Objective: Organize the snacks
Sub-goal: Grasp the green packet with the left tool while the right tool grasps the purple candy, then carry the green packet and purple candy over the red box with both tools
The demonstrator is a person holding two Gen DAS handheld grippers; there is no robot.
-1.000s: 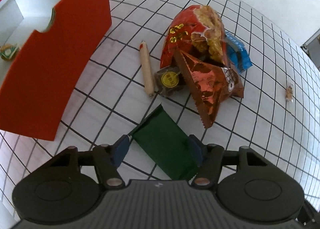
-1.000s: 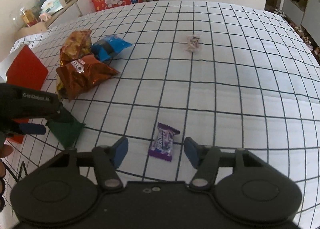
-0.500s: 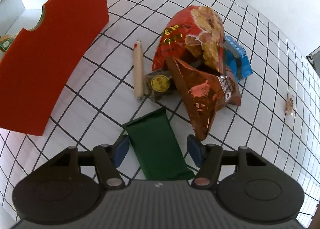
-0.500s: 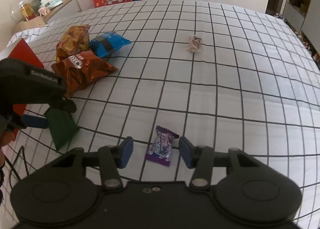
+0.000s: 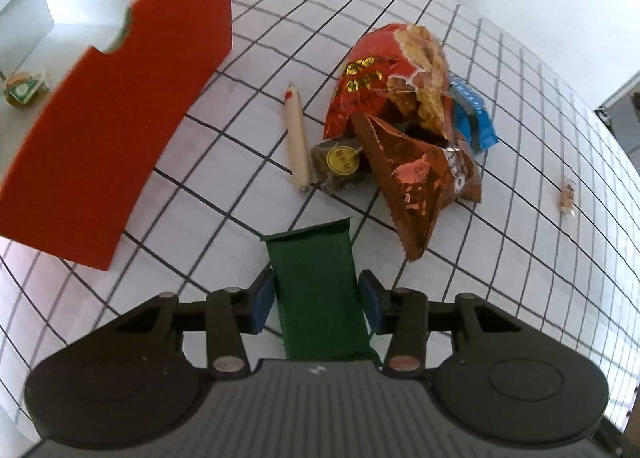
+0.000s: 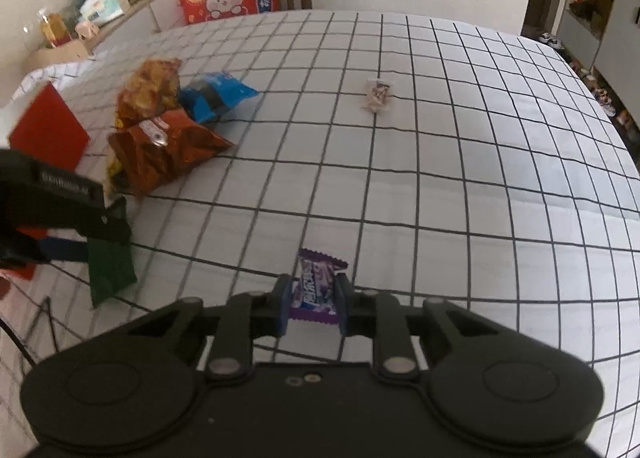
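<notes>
While closing on both sides | left gripper (image 5: 317,300): green packet (image 5: 316,290) between narrowing pads | right gripper (image 6: 313,308): purple candy (image 6: 316,286) pinched between near-shut pads

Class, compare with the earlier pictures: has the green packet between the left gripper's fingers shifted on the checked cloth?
Yes. The green packet has swung from lying slantwise to pointing straight ahead, its far edge now aimed at the snack pile rather than the red box.

Bright daylight, heavy fisheye bend in both wrist views.
I saw the gridded tablecloth (image 6: 440,185) lit evenly, with soft shadows; its lines curved hard toward the edges. The red box (image 5: 108,129) looked slightly motion-blurred, and glare on the foil snack bag (image 5: 420,181) possibly washed out its print.
</notes>
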